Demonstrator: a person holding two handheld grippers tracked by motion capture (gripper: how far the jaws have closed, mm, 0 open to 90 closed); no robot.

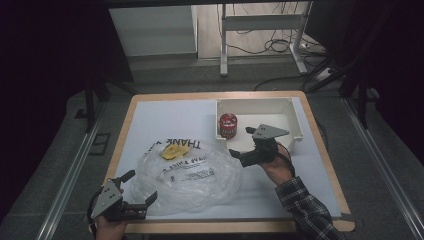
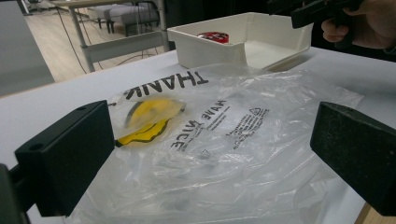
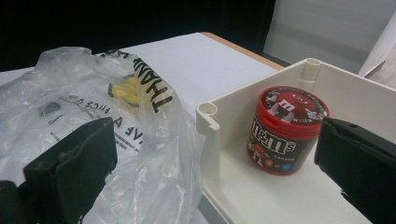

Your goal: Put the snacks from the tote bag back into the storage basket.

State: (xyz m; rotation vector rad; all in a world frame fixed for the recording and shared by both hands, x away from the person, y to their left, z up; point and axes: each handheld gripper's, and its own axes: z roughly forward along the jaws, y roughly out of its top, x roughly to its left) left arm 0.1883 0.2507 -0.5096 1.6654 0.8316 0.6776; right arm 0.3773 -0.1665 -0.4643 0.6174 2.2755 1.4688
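White table [image 1: 165,112] fills centre frame. Clear plastic bag [image 1: 192,175] lies crumpled lower centre, "THANK" print and yellow smiley showing. White bin [image 1: 295,117] upper right, red M&M's tub [image 1: 228,125] upright in its left corner. Right gripper [image 1: 241,143] right of centre, jaws apart, between bag and bin, holding nothing. Left gripper [image 1: 141,187] lower left, jaws apart at bag's edge.

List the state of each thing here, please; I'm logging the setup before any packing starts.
Plastic bag: crumpled, lying flat on the table, not gripped.
Candy tub: upright, lid on, in a corner of the white bin.
White bin: open-topped, holding the tub.
Left gripper: open, at the bag's near edge.
Right gripper: open, beside the bin.
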